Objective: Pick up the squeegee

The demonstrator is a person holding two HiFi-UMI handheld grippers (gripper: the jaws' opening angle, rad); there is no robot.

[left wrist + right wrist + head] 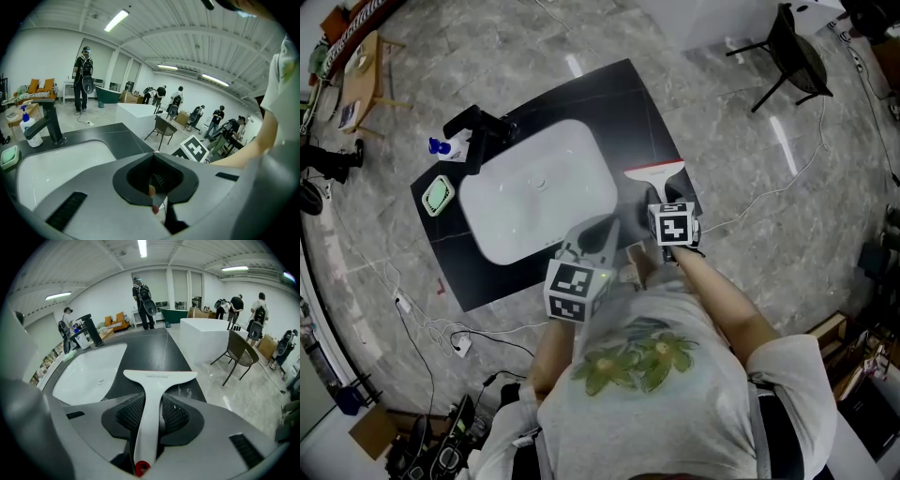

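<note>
The squeegee point(654, 172) is white with a red blade edge and a red handle end. It sits over the right corner of the black countertop point(637, 98). My right gripper point(665, 200) is shut on its handle. In the right gripper view the handle point(149, 414) runs between the pads and the blade point(160, 376) points ahead, across the counter. I cannot tell if the blade touches the counter. My left gripper point(598, 234) hovers over the near rim of the white basin point(534, 187). Its jaws point(157, 177) look shut with nothing held.
A black faucet point(478, 127), a blue-capped bottle point(441, 147) and a green soap dish point(438, 195) stand at the basin's far left. A black chair point(792, 52) and white block sit beyond the counter. Cables lie on the floor point(441, 328). People stand in the background.
</note>
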